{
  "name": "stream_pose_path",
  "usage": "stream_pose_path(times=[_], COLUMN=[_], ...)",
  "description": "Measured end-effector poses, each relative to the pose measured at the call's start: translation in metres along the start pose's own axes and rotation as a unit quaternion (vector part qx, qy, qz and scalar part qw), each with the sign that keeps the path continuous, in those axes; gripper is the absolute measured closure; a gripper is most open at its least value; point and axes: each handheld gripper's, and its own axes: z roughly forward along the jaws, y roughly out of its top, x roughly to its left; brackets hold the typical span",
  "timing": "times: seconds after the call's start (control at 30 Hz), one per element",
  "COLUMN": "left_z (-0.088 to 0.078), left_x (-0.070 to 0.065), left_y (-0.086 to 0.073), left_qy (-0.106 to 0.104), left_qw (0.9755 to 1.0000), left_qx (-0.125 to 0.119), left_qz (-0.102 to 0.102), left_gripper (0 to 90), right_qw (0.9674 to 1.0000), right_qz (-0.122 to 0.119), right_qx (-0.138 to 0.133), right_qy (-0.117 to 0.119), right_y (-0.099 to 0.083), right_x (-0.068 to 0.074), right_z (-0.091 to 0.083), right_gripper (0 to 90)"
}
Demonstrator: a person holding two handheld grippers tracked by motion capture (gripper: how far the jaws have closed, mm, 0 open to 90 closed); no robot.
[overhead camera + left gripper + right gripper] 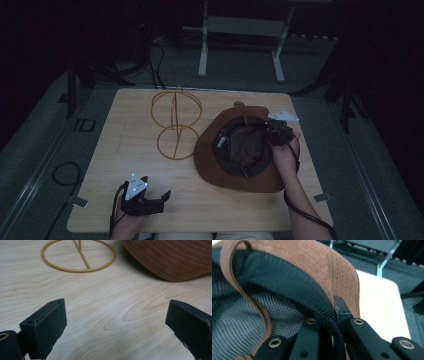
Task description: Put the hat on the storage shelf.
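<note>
The hat [235,150] is a brown, wide-brimmed item of suede-like material with rows of stitching on the brim. It lies crown-down on the right half of the counter [100,165], opening upward. The hollow of the crown acts as the only container here: it is lined with dark mesh fabric, edged by a black woven sweatband [294,287], and holds a thin brown cord [245,150] that runs across the lining.

The right tool [274,131] is at the far right edge of the hat opening. In the right gripper view its jaws are closed on the hat's edge, with the sweatband and brim pinched between them (the brim there curls up above the jaws).

The left tool [159,199] sits near the front edge of the counter, well apart from the hat. Its jaws stand wide apart with only bare wood between them.

A gold wire stand [176,122] rests on the counter just beside the hat, to its left. It consists of a round base ring, an upright rod and crossed hoops on top.
</note>
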Motion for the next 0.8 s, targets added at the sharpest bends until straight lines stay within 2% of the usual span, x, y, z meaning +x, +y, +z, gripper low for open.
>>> stream_pose_path(times=[0.07, 0.13, 0.23, 0.33, 0.37, 0.4, 0.43, 0.47, 0.5, 0.53, 0.67, 0.7, 0.73, 0.77, 0.8], left_z=[0.001, 0.003, 0.007, 0.013, 0.013, 0.017, 0.017, 0.021, 0.021, 0.024, 0.028, 0.029, 0.029, 0.031, 0.033], left_x=[-0.001, -0.004, -0.009, -0.02, -0.02, -0.025, -0.025, -0.03, -0.03, -0.034, -0.045, -0.047, -0.047, -0.052, -0.054], left_y=[0.001, 0.004, 0.011, 0.027, 0.027, 0.036, 0.036, 0.044, 0.044, 0.053, 0.071, 0.076, 0.076, 0.085, 0.089], left_qy=[-0.002, -0.005, -0.009, -0.015, -0.015, -0.019, -0.019, -0.015, -0.015, -0.023, -0.032, -0.038, -0.038, -0.041, -0.046], left_qw=[1.0, 0.9999, 0.9998, 0.9995, 0.9995, 0.999, 0.999, 0.9981, 0.9981, 0.9978, 0.9966, 0.9957, 0.9957, 0.9948, 0.9945], left_qx=[0.004, 0.009, 0.013, 0.016, 0.016, 0.02, 0.02, 0.024, 0.024, 0.022, 0.014, 0.014, 0.014, 0.012, 0.014], left_qz=[0.004, 0.004, 0.012, 0.024, 0.024, 0.034, 0.034, 0.054, 0.054, 0.059, 0.075, 0.083, 0.083, 0.093, 0.093], left_gripper=[4.1, 4.9, 5.7, 5.8, 5.8, 5.8, 5.8, 5.8, 5.8, 5.8, 5.8, 5.9, 5.9, 5.9, 5.9], right_qw=[1.0, 0.9996, 0.9992, 0.9989, 0.9989, 0.9989, 0.9989, 0.9988, 0.9988, 0.9986, 0.9983, 0.9983, 0.9983, 0.9982, 0.9982], right_qz=[0.0, 0.002, 0.005, -0.002, -0.002, 0.004, 0.002, 0.004, 0.004, 0.007, 0.005, 0.002, 0.002, 0.002, 0.003], right_qx=[-0.008, -0.029, -0.041, -0.047, -0.047, -0.048, -0.048, -0.048, -0.048, -0.052, -0.057, -0.057, -0.058, -0.059, -0.059], right_qy=[0.001, 0.003, 0.004, 0.0, 0.0, 0.003, 0.001, 0.0, 0.0, 0.003, 0.006, 0.006, 0.006, 0.008, 0.01], right_y=[0.002, 0.005, 0.006, 0.003, 0.003, 0.001, 0.0, 0.0, 0.0, -0.002, -0.005, -0.005, -0.006, -0.007, -0.008], right_x=[-0.001, -0.005, -0.008, -0.008, -0.008, -0.009, -0.009, -0.009, -0.009, -0.009, -0.007, -0.006, -0.005, -0.005, -0.005], right_z=[-0.006, -0.021, -0.032, -0.038, -0.038, -0.042, -0.043, -0.044, -0.044, -0.047, -0.055, -0.056, -0.057, -0.058, -0.059], right_gripper=[84.4, 84.4, 84.4, 84.4, 84.4, 84.4, 84.4, 84.4, 84.4, 84.3, 84.3, 84.3, 84.3, 84.3, 84.3])
